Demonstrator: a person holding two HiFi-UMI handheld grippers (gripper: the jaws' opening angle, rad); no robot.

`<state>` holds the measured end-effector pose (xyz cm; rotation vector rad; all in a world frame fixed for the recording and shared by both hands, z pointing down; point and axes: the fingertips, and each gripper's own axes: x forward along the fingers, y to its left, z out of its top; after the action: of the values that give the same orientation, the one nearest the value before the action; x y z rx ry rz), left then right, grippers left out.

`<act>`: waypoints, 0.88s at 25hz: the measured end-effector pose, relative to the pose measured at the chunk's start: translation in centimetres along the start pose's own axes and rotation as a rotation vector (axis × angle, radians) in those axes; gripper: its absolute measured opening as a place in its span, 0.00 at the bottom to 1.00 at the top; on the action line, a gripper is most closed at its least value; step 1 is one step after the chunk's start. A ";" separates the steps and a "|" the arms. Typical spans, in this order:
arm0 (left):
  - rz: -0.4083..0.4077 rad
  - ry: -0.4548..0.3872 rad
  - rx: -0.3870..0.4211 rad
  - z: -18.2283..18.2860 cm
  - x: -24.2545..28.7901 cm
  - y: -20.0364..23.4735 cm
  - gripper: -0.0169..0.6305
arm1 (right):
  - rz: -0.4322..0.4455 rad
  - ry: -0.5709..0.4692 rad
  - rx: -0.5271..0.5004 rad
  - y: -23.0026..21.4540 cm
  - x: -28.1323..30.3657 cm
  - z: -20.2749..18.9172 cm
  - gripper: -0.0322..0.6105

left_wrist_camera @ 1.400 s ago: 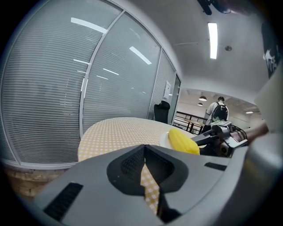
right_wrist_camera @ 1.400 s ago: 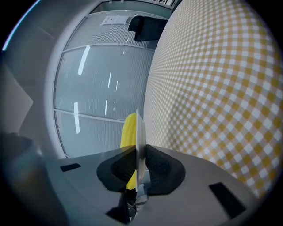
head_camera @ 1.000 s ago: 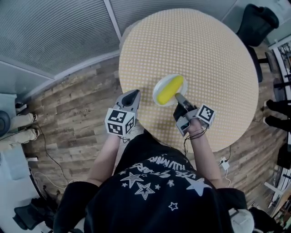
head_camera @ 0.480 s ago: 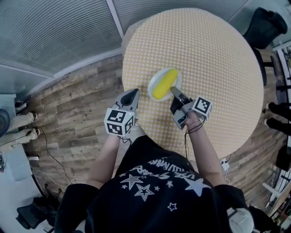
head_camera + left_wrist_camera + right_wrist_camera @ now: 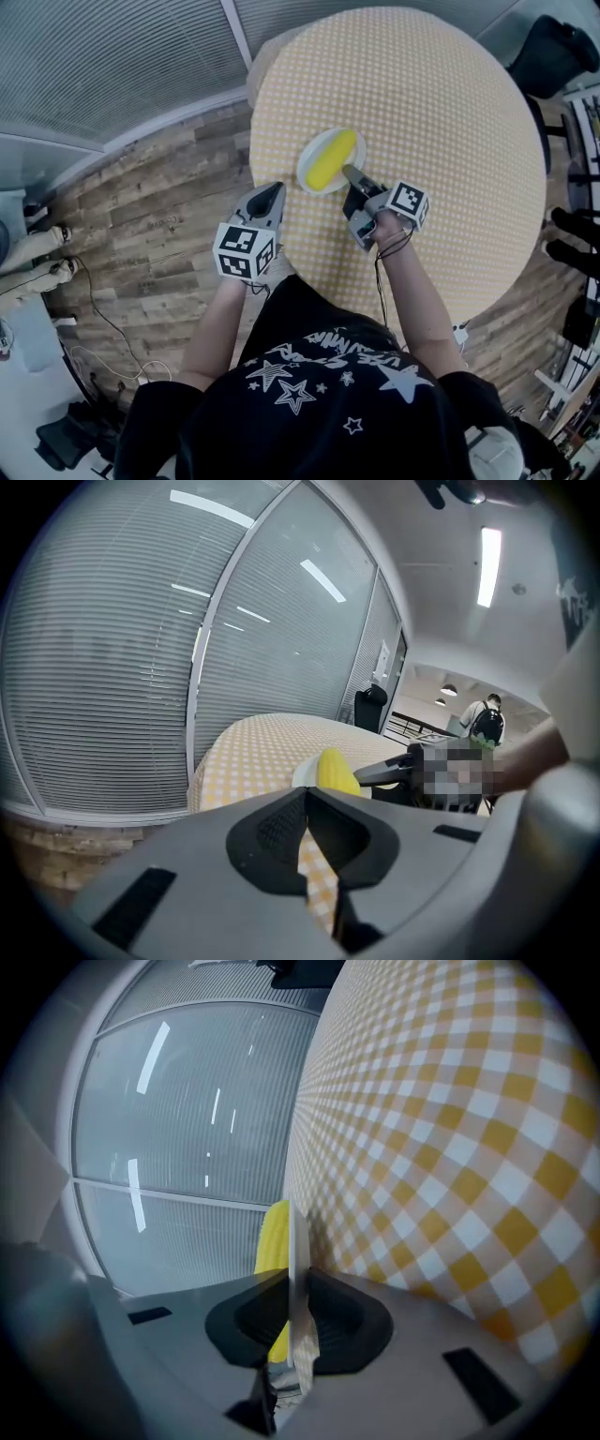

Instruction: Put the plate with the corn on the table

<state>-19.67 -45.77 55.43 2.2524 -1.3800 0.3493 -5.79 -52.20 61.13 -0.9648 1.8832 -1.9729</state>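
Head view: round tabletop (image 5: 450,112) under a yellow-and-white checked cloth. A white plate (image 5: 317,150) sits over its left part, near the edge. One yellow corn cob (image 5: 332,157) lies diagonally across the plate.

Right hand-held gripper (image 5: 349,174): reaches in from the near side, tips at the plate's near-right rim. Right gripper view: jaws pinch the rim, and the plate (image 5: 298,1241) shows edge-on as a thin white line between the pads. The corn (image 5: 274,1232) is just left of that line and the checked cloth (image 5: 450,1147) fills the right. A dark shadow lies between plate and cloth. I cannot tell whether the plate's underside touches the cloth.

Left hand-held gripper (image 5: 277,190): held at the tabletop's near-left edge, just beside the plate but apart from it. Left gripper view: its jaw tips are pressed together with nothing between them, and cloth shows through the slot below the tips. Past them the corn (image 5: 335,769) lies on the plate (image 5: 305,775), with the right hand-held gripper's dark tips (image 5: 384,771) coming in from the right.

Surroundings: wood-plank floor (image 5: 159,244) with loose cables (image 5: 103,328). Glass wall with slatted blinds (image 5: 112,66) at upper left. Black chair (image 5: 553,47) beyond the tabletop's far right. The person wears a black shirt with white stars (image 5: 319,394).
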 end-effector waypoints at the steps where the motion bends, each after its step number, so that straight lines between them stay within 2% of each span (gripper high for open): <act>1: -0.001 0.001 0.000 -0.1 0.1 0.0 0.04 | -0.006 0.003 -0.003 0.0 0.2 0.1 0.14; 4: -0.001 0.006 -0.005 -0.4 0.2 0.2 0.04 | -0.022 0.011 -0.016 0.0 0.8 0.2 0.13; 12: -0.012 0.003 0.004 -0.4 0.2 -0.1 0.04 | -0.139 0.027 -0.018 -0.7 0.9 -0.3 0.13; 17: -0.022 0.001 0.017 0.0 0.3 -0.4 0.04 | -0.242 0.072 -0.110 -1.2 1.1 -0.5 0.13; 22: -0.029 0.003 0.035 0.1 0.0 -0.9 0.04 | -0.278 0.085 -0.162 -1.0 1.0 -0.6 0.14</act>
<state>-18.87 -45.48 55.08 2.2971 -1.3478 0.3690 -6.66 -52.24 62.40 -1.2683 2.0792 -2.0642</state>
